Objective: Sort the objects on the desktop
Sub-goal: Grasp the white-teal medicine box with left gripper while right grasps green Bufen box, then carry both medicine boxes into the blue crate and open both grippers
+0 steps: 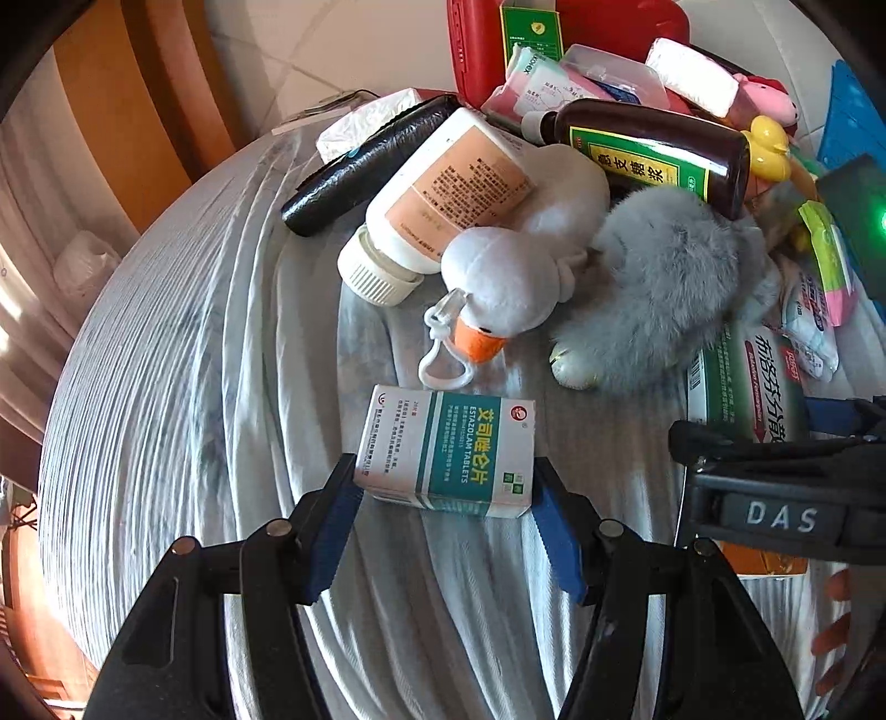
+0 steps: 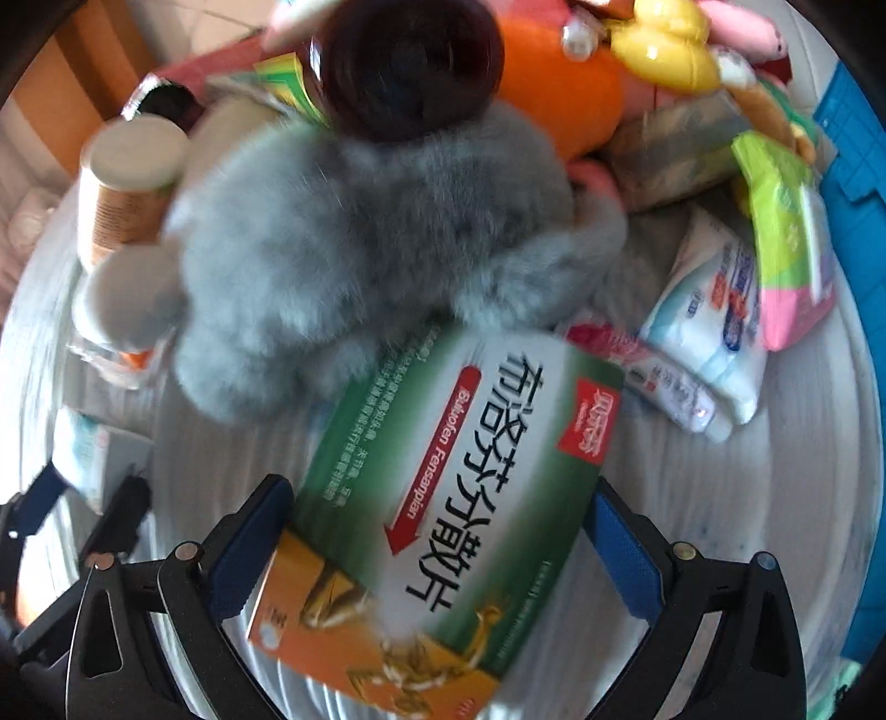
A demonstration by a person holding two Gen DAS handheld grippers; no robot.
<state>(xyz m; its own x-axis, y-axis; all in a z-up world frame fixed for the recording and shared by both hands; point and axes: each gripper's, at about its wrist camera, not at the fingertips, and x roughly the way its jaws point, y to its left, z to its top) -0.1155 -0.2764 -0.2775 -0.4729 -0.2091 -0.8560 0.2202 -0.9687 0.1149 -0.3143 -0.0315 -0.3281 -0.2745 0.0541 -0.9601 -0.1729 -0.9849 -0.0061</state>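
Tablet box [image 1: 448,451] sits just in front of the white duck toy [image 1: 501,288], and your left gripper [image 1: 446,507] has it clamped by the ends. Right gripper [image 2: 437,545] straddles the green medicine box [image 2: 443,482], contact unclear. Risk: grey fur toy [image 2: 354,255] overlaps that box, so lifting may drag it.

Work surface: round table [image 1: 166,387] under a wrinkled white cloth [image 1: 454,620], sunlit, with hard shadows. Behind it, upper left: orange-brown wood panel [image 1: 99,105], then a pale tiled wall [image 1: 332,44]. Pale curtain-like folds [image 1: 33,183] at far left. Blue mat [image 2: 853,183] at the right edge of the table.
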